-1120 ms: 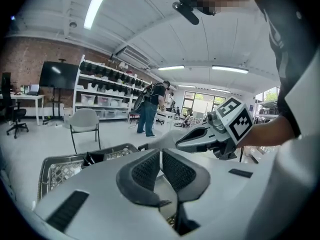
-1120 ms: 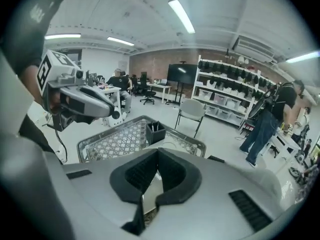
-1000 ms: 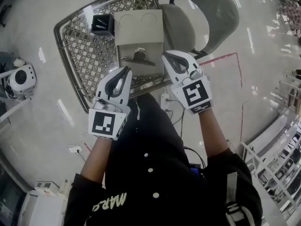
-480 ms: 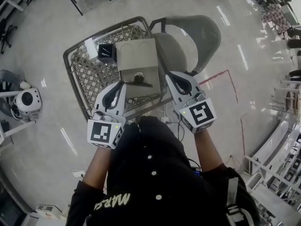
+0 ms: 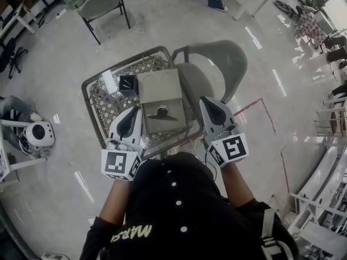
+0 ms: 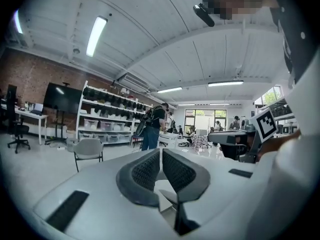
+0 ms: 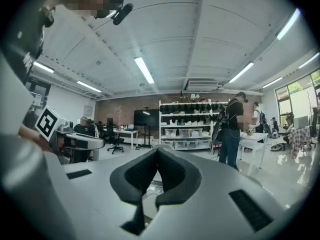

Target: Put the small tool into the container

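A small black tool (image 5: 161, 112) lies on a beige slab (image 5: 157, 88) that rests on a wire-mesh table (image 5: 105, 104). The container (image 5: 128, 85), a small black square box, stands on the mesh by the slab's far left corner. My left gripper (image 5: 132, 114) hovers at the table's near edge, left of the tool, shut with nothing in it. My right gripper (image 5: 211, 104) is held right of the table, over the chair seat, also shut and empty. Both gripper views look level across the room; the left gripper (image 6: 161, 153) and right gripper (image 7: 157, 151) show their pads together.
A grey chair (image 5: 217, 69) stands against the table's right side. A white round device (image 5: 38, 136) sits on the floor at left, and another chair (image 5: 100, 4) is farther off. A person (image 6: 152, 126) stands by shelves and tables across the room.
The head view has pulled back, so the table looks smaller and farther. Both grippers have drawn back from the slab toward the body. Their jaws stay shut.
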Tool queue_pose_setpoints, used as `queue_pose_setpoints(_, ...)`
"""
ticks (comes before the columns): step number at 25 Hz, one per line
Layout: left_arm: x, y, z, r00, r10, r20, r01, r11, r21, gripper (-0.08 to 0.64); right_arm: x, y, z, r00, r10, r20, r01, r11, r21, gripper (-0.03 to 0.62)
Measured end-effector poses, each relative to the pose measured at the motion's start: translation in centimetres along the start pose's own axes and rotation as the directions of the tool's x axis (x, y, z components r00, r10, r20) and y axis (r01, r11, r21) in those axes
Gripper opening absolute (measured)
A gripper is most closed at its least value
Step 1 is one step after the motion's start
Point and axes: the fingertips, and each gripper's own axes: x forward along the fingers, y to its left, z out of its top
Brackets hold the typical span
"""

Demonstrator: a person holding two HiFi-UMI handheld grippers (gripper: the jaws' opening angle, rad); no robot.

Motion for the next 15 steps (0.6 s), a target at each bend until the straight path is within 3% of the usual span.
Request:
queue_pose_setpoints(9, -1.8, 1.3, 2.6, 0.996, 0.06, 0.061, -0.06, 0.998, 0.008, 0.04, -1.5, -2.2, 2.1, 0.984, -0.121, 0.131, 0.115, 0.992, 0.053, 0.014)
queue_pose_setpoints(15, -2.5, 2.0, 3.4, 0.992, 0.099, 0.079, -0.101, 0.995, 0.017, 0.04, -1.6, -2.6, 2.6, 0.975, -0.15, 0.161, 0.142, 0.988, 0.06, 0.014)
